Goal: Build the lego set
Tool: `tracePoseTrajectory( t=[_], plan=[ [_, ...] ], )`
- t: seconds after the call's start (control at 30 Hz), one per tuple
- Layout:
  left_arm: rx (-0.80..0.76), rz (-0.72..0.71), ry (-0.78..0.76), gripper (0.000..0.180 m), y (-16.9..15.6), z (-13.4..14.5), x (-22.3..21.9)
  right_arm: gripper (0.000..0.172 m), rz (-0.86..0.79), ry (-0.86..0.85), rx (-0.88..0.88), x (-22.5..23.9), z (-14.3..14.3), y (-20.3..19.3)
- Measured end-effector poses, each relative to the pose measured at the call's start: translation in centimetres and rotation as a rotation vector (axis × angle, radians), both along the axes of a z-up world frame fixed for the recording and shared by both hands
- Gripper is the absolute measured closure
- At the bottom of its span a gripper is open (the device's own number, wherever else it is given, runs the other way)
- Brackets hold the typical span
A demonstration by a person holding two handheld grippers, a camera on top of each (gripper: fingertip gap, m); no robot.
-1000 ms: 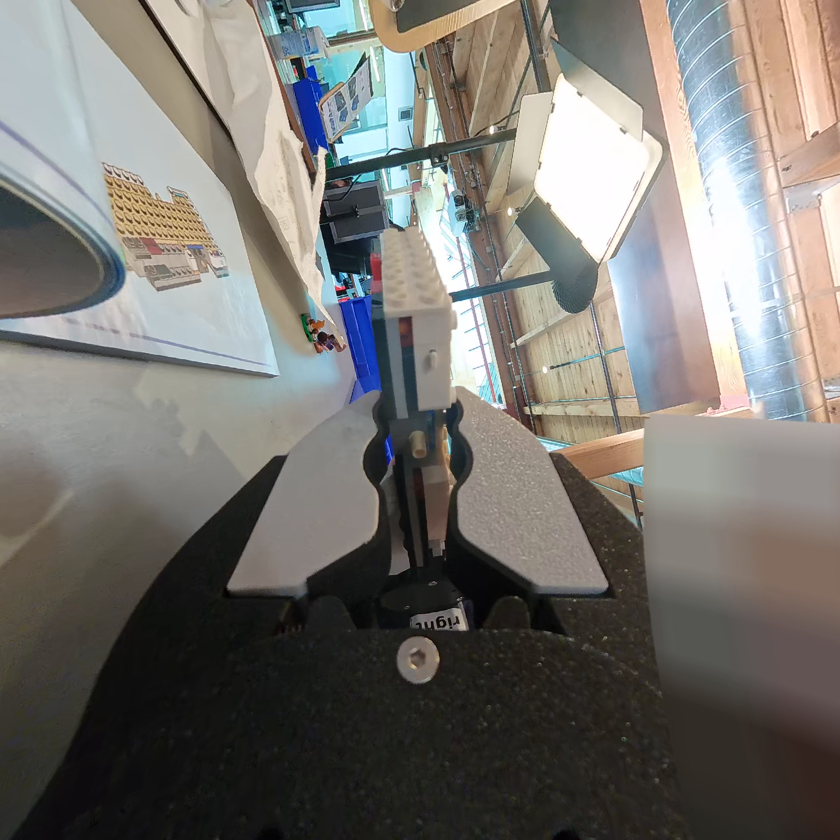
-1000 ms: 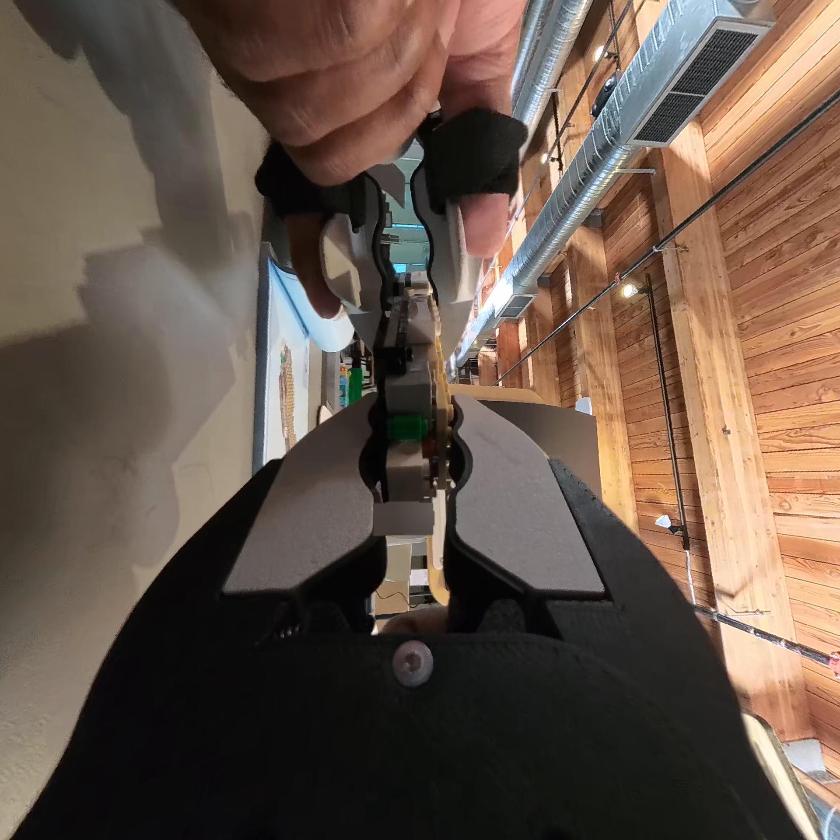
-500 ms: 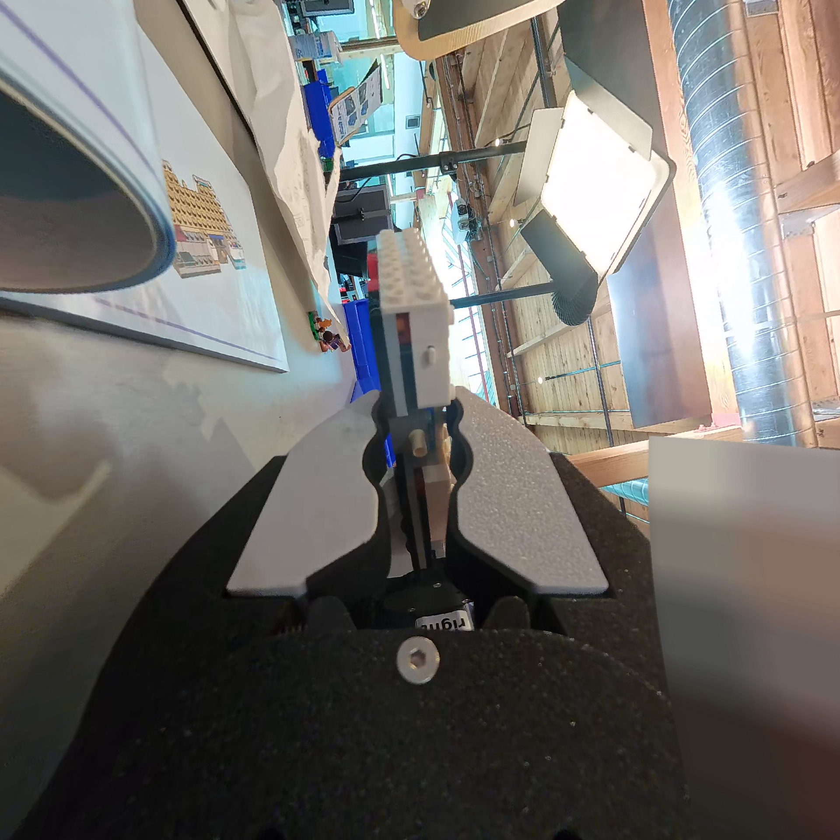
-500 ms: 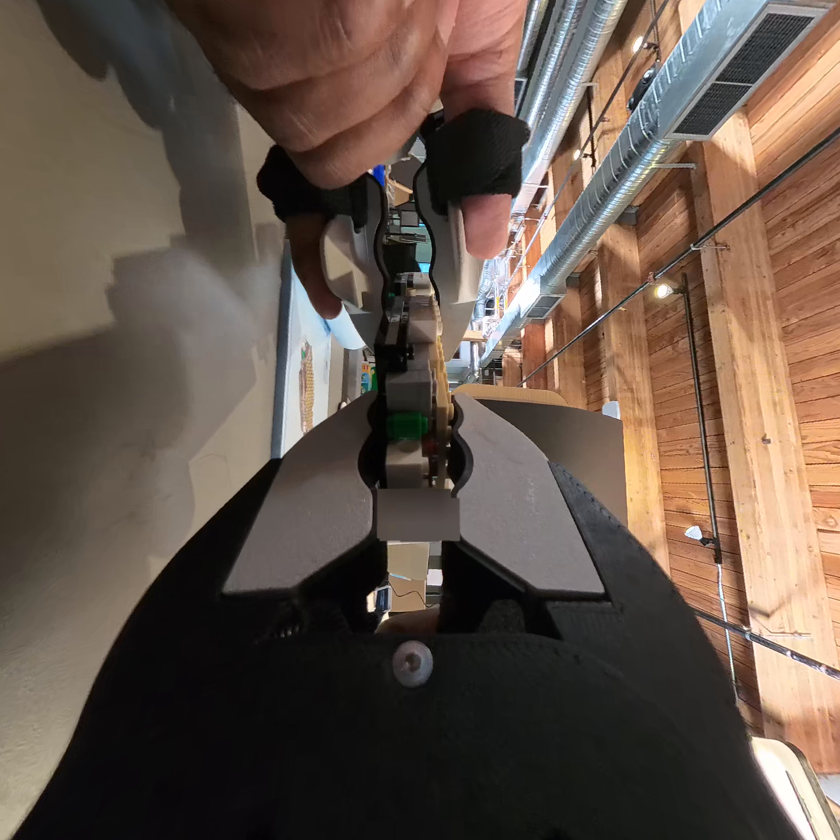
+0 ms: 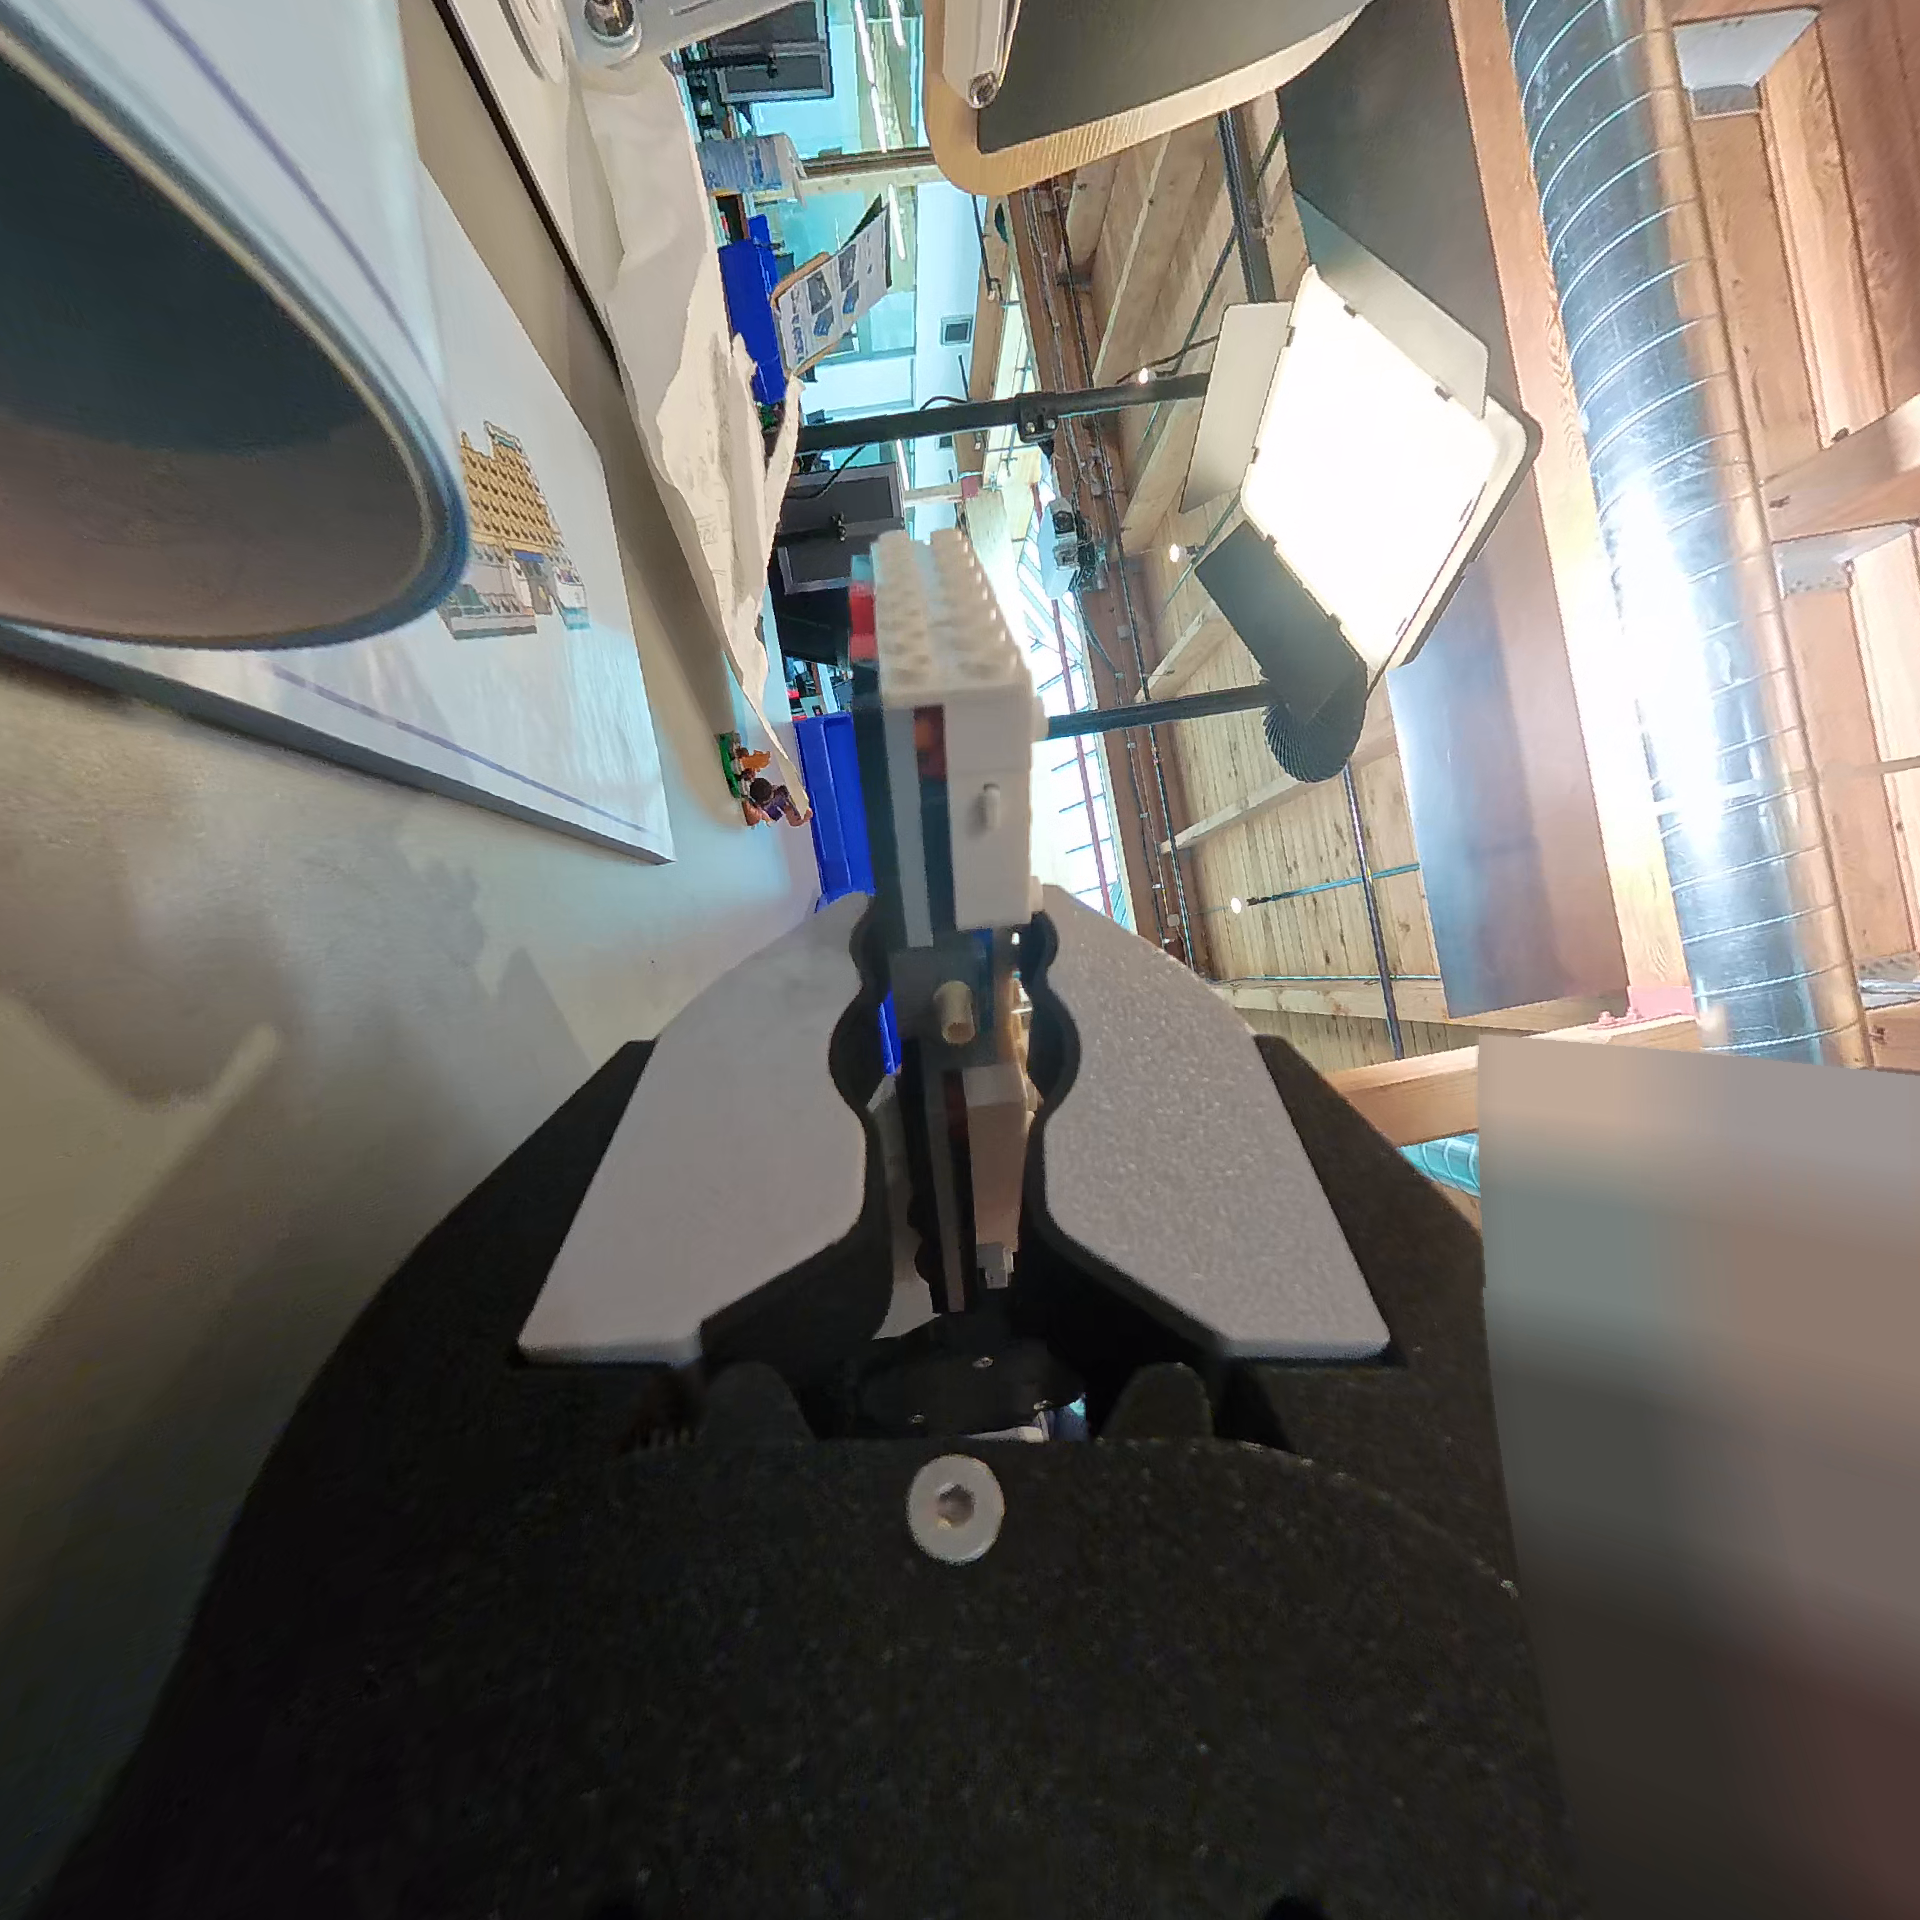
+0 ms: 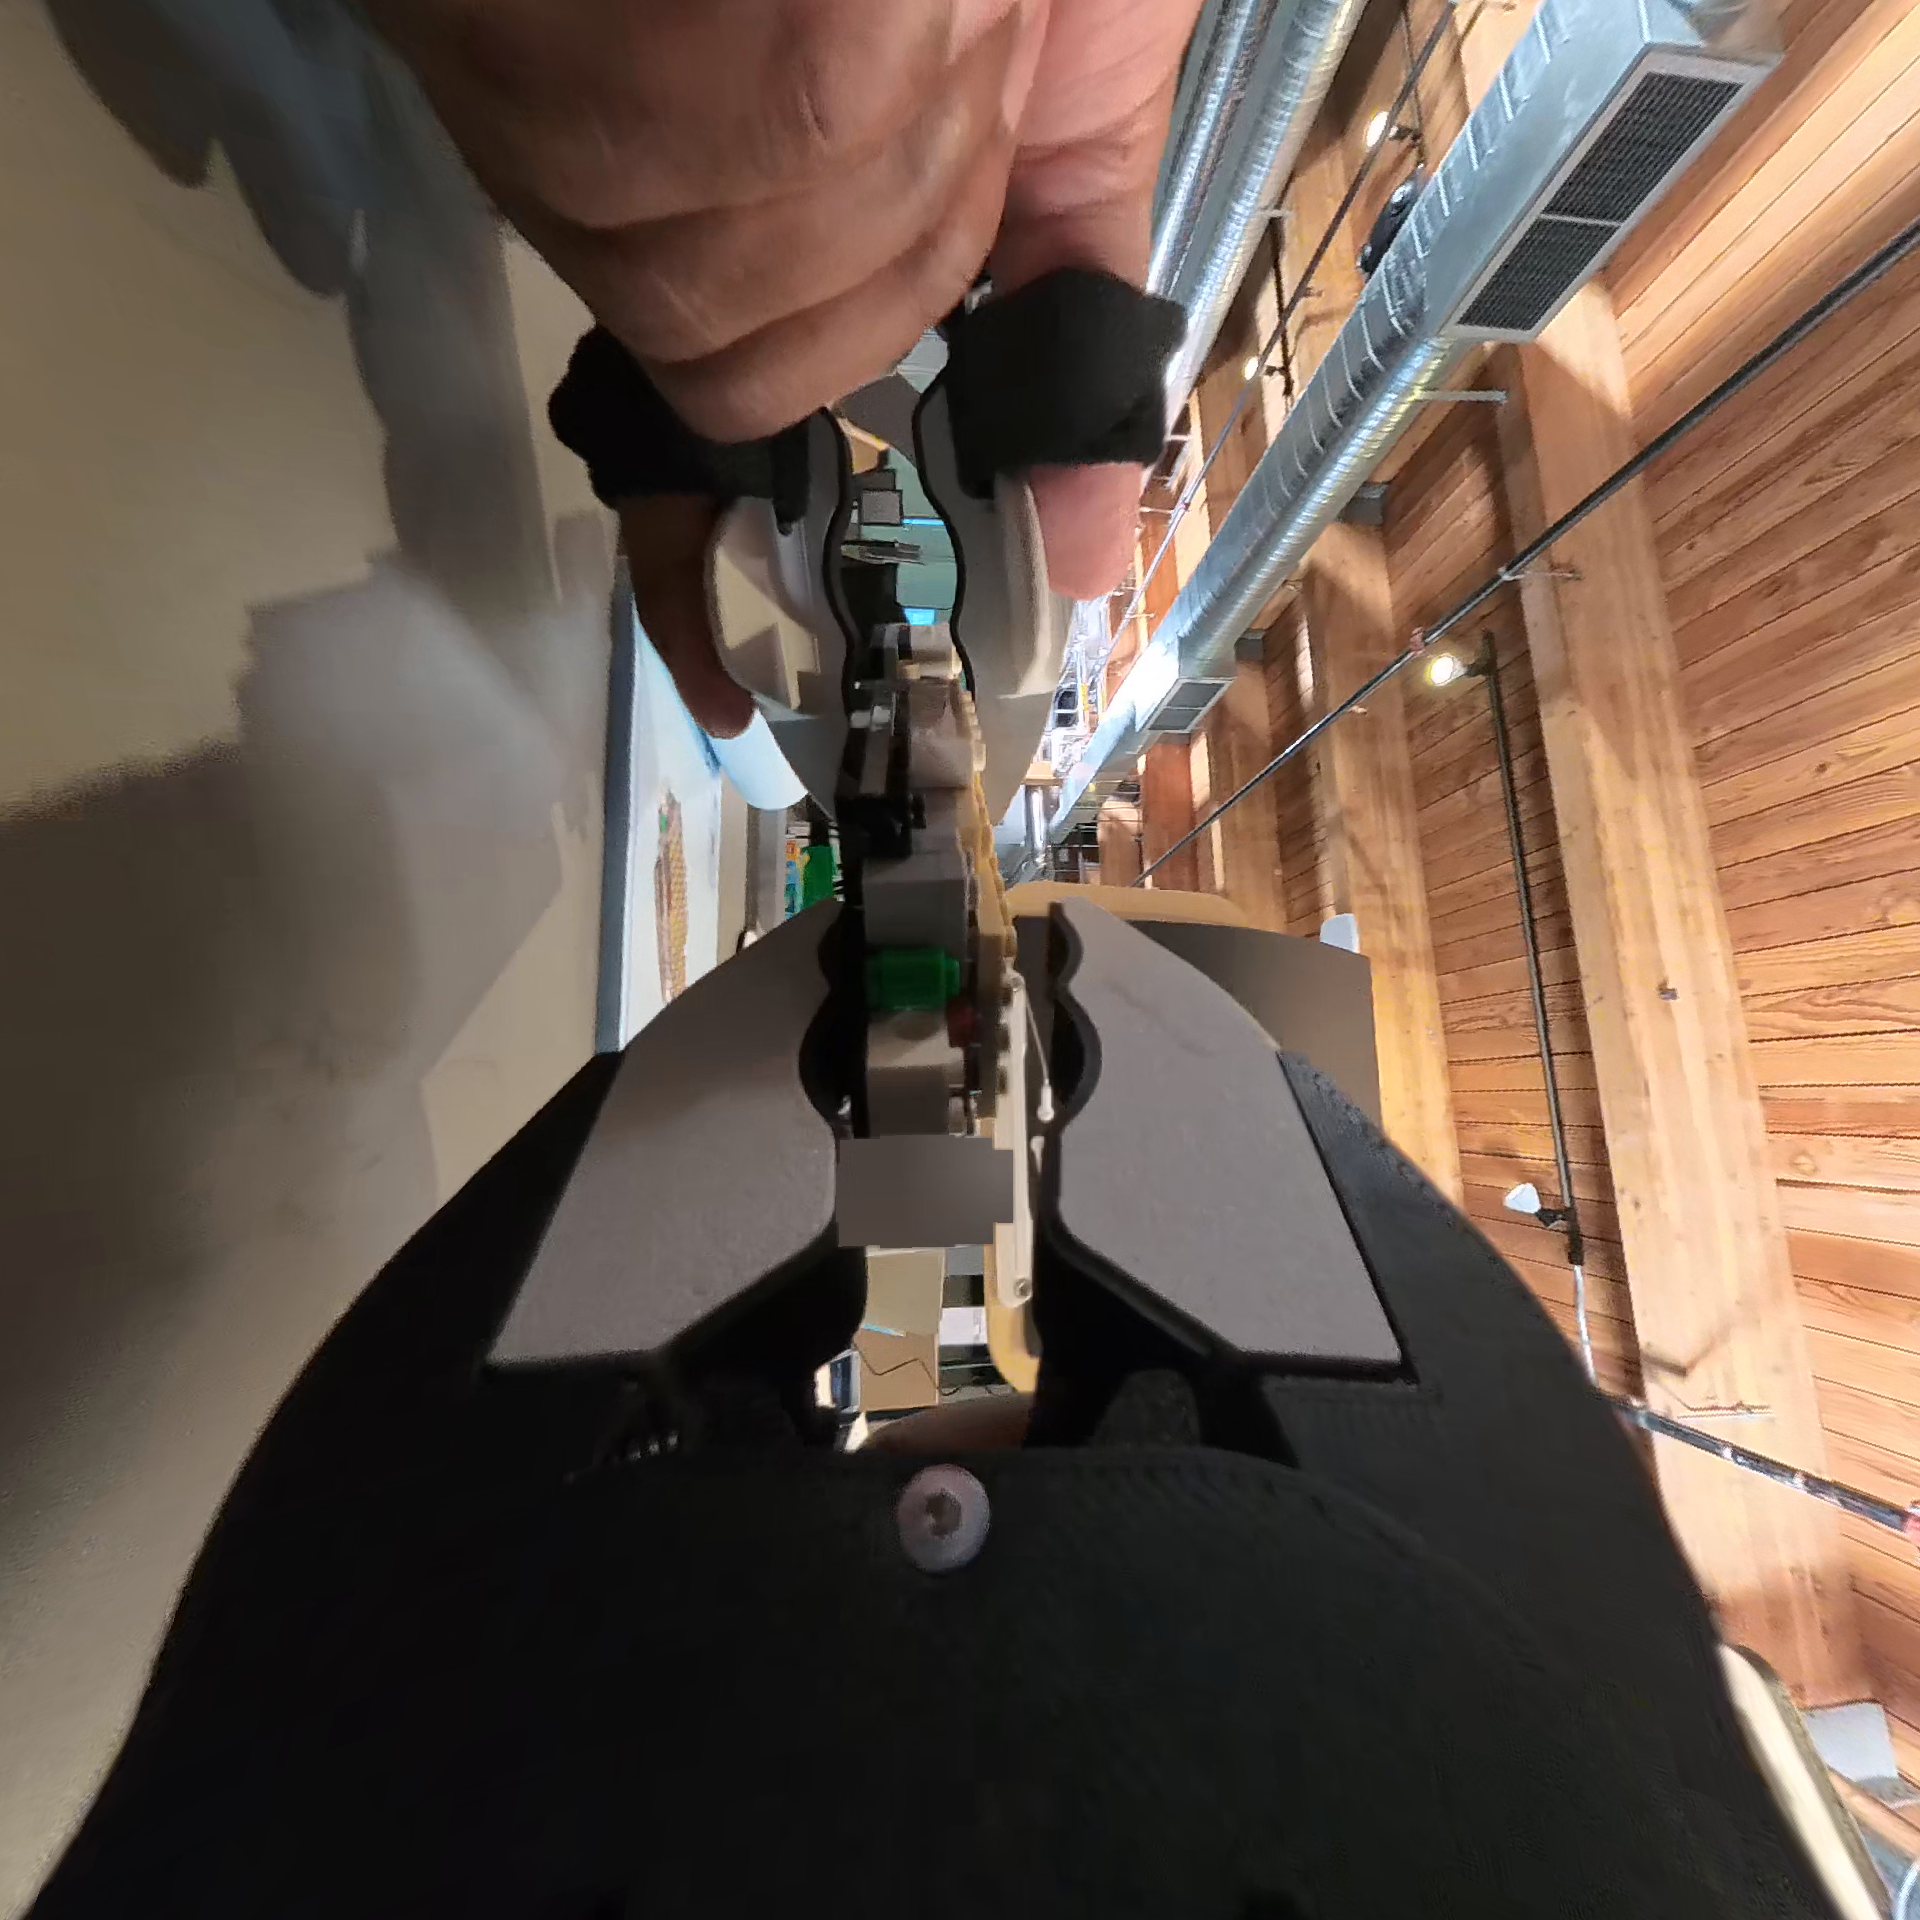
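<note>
My left gripper (image 5: 948,935) is shut on a brick model (image 5: 956,748) made of white, grey and black bricks with a tan pin, which sticks out past the fingertips. In the right wrist view the same model (image 6: 914,914), with its green piece (image 6: 909,980) and tan plate, stands between the fingers of my right gripper (image 6: 940,935). A gap shows between the tan plate and the right-hand finger (image 6: 1143,1039), so this gripper is open. The left gripper also shows in the right wrist view (image 6: 894,582), held by a hand (image 6: 779,156) and clamped on the model's far end.
An open instruction booklet (image 5: 520,675) with a curled page (image 5: 208,416) lies on the pale table (image 5: 312,987). Small figures (image 5: 758,790) and blue bins (image 5: 831,810) stand farther off. A lamp panel (image 5: 1361,478) on a stand and wooden walls lie beyond. The grippers are tip to tip, or close to it.
My right gripper's jaws have opened off the brick model; a gap now shows at the tan side. My left gripper keeps its grip and has shifted slightly toward the booklet.
</note>
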State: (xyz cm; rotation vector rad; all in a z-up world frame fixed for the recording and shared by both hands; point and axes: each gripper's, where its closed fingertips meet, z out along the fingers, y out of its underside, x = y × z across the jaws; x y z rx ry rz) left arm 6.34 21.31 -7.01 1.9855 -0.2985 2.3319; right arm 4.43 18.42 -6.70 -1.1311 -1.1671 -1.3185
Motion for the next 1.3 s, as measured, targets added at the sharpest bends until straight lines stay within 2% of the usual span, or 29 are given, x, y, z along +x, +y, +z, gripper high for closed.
tracePoseTrajectory(
  t=[0.2, 0.8, 1.0, 1.2, 1.3],
  plan=[
    [0.005, 0.002, 0.004, 0.158, -0.1, 0.1, 0.0, 0.146, 0.028, -0.033, -0.015, -0.6, -0.5, -0.1],
    [-0.026, 0.008, 0.036, 0.157, -0.1, -0.6, 0.0, 0.147, 0.032, -0.018, -0.091, -0.3, -0.8, -0.1],
    [-0.009, 0.017, 0.013, 0.158, 0.0, -0.1, -0.1, 0.146, 0.023, -0.02, -0.033, -0.4, -0.4, -0.1],
    [-0.011, 0.07, 0.016, 0.158, 0.9, 0.0, -0.4, 0.139, 0.047, -0.021, -0.005, -0.9, -0.3, -0.2],
    [-0.017, 0.081, 0.017, 0.158, 1.0, 0.0, -0.5, 0.143, 0.047, -0.029, 0.0, -0.9, -0.3, -0.1]
  ],
)
